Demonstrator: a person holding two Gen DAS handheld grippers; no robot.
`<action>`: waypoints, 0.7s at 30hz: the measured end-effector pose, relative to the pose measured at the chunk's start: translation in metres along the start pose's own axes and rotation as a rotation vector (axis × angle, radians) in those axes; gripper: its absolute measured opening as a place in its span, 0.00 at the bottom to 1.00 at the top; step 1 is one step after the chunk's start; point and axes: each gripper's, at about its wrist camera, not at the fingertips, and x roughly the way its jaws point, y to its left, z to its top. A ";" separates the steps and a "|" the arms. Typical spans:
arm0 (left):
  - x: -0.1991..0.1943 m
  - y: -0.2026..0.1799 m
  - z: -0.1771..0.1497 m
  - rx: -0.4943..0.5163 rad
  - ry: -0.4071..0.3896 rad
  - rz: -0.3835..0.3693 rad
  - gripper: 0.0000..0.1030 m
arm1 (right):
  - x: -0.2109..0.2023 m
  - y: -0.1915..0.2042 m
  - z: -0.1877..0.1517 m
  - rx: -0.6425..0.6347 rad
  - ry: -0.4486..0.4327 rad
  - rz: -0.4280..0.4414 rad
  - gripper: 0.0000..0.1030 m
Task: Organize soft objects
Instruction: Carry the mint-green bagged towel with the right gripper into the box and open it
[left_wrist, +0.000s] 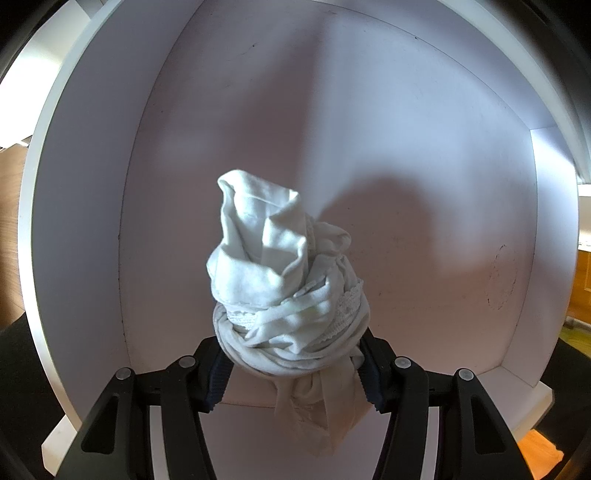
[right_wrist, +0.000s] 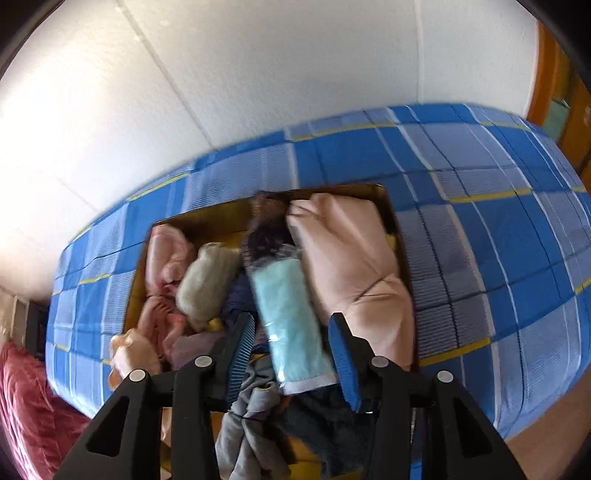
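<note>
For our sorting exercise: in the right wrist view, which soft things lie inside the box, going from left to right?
Pink garment → grey-green knitted bundle → wrapped light blue towel → pale pink folded cloth.

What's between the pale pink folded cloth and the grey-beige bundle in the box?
Right wrist view: a light blue towel in clear wrap, lying lengthwise, with a dark patterned item behind it, between the pale pink folded cloth and the grey-beige bundle.

White knotted cloth bundle (left_wrist: 284, 295) against a pale white bin (left_wrist: 92, 221). Brown cardboard box (right_wrist: 388, 206) holds a pale pink bundle (right_wrist: 354, 266), turquoise towel (right_wrist: 291, 317) and grey-beige roll (right_wrist: 207, 280). Bedcover (right_wrist: 498, 240): blue-and-white check, yellow lines.
</note>
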 end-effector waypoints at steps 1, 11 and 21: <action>0.000 0.000 0.000 0.000 0.000 0.000 0.57 | 0.006 0.004 -0.002 -0.019 0.022 0.016 0.25; 0.002 0.003 0.000 -0.003 0.002 -0.006 0.57 | 0.046 -0.002 -0.004 0.041 0.049 0.025 0.15; 0.002 0.004 -0.003 -0.012 -0.016 -0.024 0.57 | -0.014 -0.002 -0.039 -0.132 -0.041 0.077 0.20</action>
